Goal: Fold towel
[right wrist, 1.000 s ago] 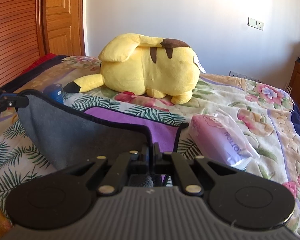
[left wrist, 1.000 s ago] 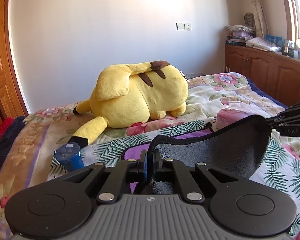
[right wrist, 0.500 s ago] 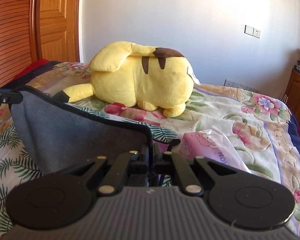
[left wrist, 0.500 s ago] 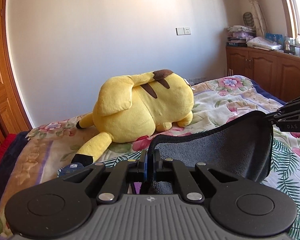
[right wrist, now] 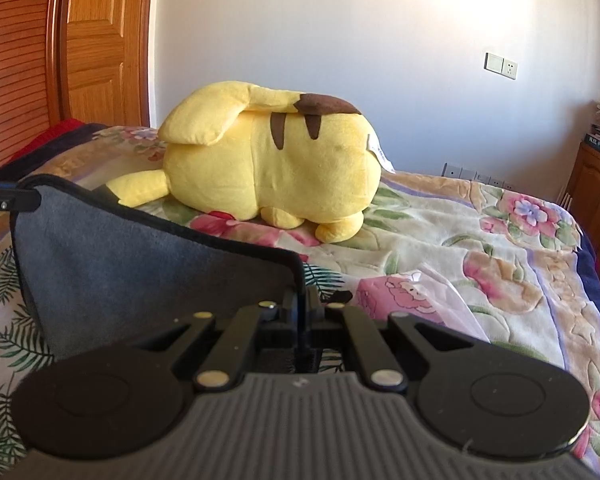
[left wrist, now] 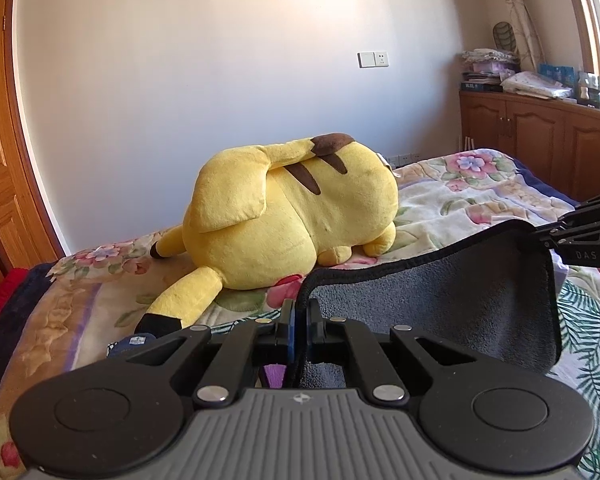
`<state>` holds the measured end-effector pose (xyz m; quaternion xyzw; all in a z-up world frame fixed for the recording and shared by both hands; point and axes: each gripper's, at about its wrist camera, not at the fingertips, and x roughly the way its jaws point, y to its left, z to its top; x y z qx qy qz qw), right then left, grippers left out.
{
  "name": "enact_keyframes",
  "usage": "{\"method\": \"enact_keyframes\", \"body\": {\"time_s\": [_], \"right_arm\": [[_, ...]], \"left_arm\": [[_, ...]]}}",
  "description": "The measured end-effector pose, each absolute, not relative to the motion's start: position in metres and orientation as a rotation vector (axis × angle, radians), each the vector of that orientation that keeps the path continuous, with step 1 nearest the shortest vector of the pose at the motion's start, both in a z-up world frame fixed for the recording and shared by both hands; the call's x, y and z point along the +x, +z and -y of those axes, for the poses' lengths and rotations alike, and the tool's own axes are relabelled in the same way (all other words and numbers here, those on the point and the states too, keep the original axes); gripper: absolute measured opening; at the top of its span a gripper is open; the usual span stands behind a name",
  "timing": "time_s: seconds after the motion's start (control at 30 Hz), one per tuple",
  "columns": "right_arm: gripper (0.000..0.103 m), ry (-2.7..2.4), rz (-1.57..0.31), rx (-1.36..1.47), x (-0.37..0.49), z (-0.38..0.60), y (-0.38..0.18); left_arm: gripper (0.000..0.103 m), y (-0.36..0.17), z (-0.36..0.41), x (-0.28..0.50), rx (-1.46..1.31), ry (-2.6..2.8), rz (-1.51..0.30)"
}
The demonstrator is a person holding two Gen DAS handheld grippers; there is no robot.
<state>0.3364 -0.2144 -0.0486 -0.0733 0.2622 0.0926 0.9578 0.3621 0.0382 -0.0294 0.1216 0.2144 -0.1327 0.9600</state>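
Note:
A grey towel with a dark hem hangs stretched between my two grippers above the bed; it also shows in the right wrist view. A bit of its purple side shows under the left jaws. My left gripper is shut on one top corner. My right gripper is shut on the other top corner. Each gripper shows at the far edge of the other's view: the right one, the left one.
A large yellow plush toy lies on the floral bedspread behind the towel. A pink tissue pack lies to the right. A blue bottle lies at the left. Wooden doors stand left, cabinets right.
Both grippers have lifted with the towel. The purple part on the bed has dropped out of sight and the plush toy sits higher above the towel edge.

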Motion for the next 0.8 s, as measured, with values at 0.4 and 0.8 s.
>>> {"method": "enact_keyframes", "body": {"time_s": [0.4, 0.8], "right_arm": [[0.004, 0.176, -0.528, -0.183, 0.359, 0.212, -0.062], [0.004, 0.140, -0.535, -0.196, 0.388, 0.207, -0.085]], "left_arm": [[0.000, -0.038, -0.032, 0.393, 0.293, -0.258, -0.423], [0.000, -0.075, -0.037, 0.429, 0.236, -0.226, -0.477]]}}
